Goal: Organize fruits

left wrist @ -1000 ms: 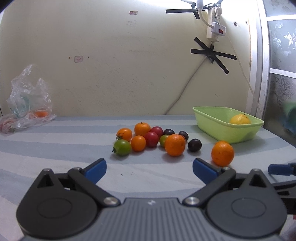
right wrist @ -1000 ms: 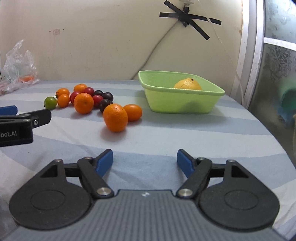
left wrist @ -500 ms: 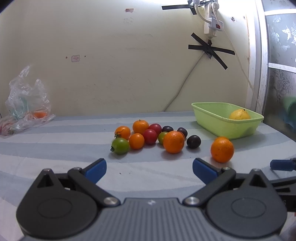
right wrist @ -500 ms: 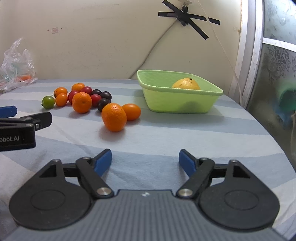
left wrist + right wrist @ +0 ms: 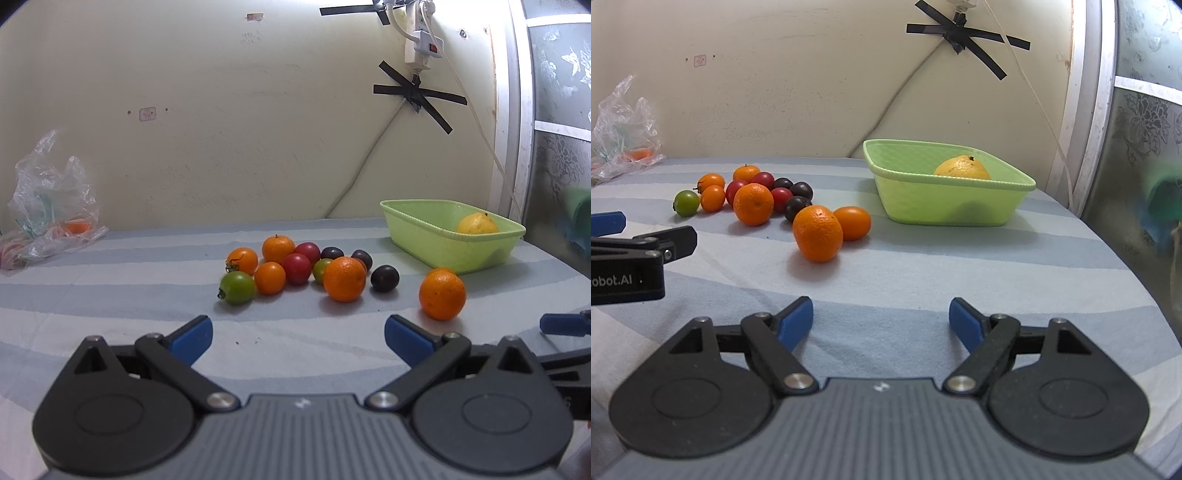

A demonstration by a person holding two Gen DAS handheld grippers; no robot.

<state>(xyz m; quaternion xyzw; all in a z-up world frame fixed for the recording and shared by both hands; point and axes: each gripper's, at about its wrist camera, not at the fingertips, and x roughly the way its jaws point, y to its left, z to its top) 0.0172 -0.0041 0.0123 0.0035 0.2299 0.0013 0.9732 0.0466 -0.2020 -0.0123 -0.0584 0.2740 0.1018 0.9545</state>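
Fruit lies loose on the striped table [image 5: 960, 266], ahead of both grippers. Nearest piece: a large orange [image 5: 817, 233], ahead and slightly left of the right gripper [image 5: 881, 321], touching a smaller oval orange fruit [image 5: 852, 222] behind it. Green basket [image 5: 945, 203] stands further back and to the right, holding one yellow fruit [image 5: 962, 168].

Right gripper: jaws apart, nothing between them. Left gripper [image 5: 298, 335]: jaws apart, likewise empty; the same large orange [image 5: 442, 293] sits ahead to its right, outside its jaw line. Judgement: right gripper is nearer that orange and the basket, so it is the likely one for the next pick; the orange is roughly round, so no preferred grasp axis.

Main cluster [image 5: 295, 269] of small oranges, red, dark and green fruits is packed tight ahead of the left gripper.

Hidden: oval fruit is almost wholly masked in the left view; rear cluster pieces overlap, count uncertain. Contents of plastic bag [image 5: 51, 199] unclear. Basket floor partly unseen.
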